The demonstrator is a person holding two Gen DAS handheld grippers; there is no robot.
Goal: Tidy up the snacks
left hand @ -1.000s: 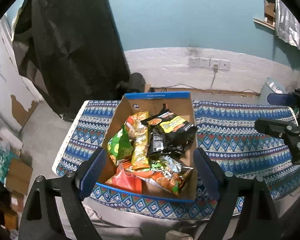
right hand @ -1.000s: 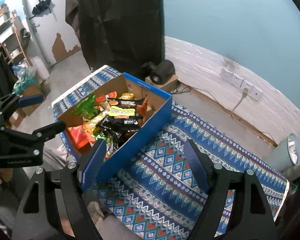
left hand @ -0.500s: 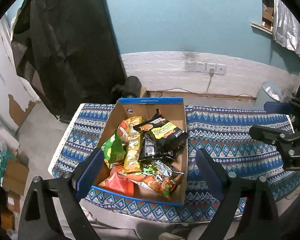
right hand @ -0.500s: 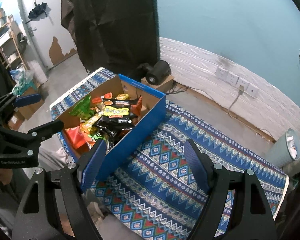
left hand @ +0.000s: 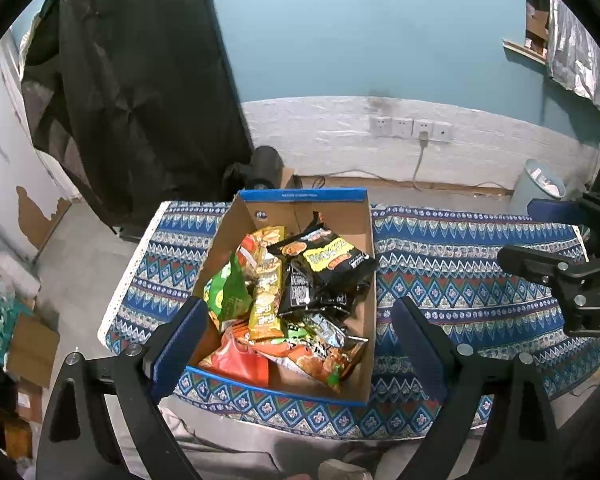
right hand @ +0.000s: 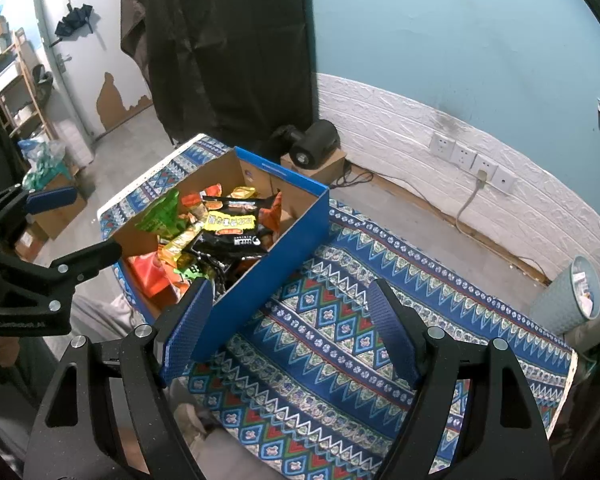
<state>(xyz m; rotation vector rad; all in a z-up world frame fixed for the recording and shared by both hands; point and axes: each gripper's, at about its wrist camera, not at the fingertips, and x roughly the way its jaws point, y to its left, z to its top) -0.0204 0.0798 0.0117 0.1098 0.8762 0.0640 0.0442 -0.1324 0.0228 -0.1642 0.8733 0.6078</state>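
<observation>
Cardboard, blue outside and brown inside: your box (left hand: pixel 352 216) sits on the patterned cloth (left hand: pixel 460 256) toward its left end, and every snack in sight lies piled inside it. On the heap a black-and-yellow packet (left hand: pixel 332 258) rests uppermost, a green bag (left hand: pixel 226 294) stands tilted against the left wall, yellow packs (left hand: pixel 266 296) run down the middle and an orange-red bag (left hand: pixel 240 362) lies at the near end.

Over the last second both of your grippers have drawn up and back; the box looks smaller in the left view and nothing in the pile has shifted. That pull-back fits either a look-over ahead of sorting the heap or a withdrawal after gathering it in.

Your left gripper (left hand: pixel 296 340) hangs above the near end of the box, jaws spread wide with nothing between them. Your right gripper (right hand: pixel 288 328) hovers over bare cloth beside the box's blue side, equally spread and holding nothing. Beyond the cloth, a grey bin (right hand: pixel 572 292) stands by the wall.
</observation>
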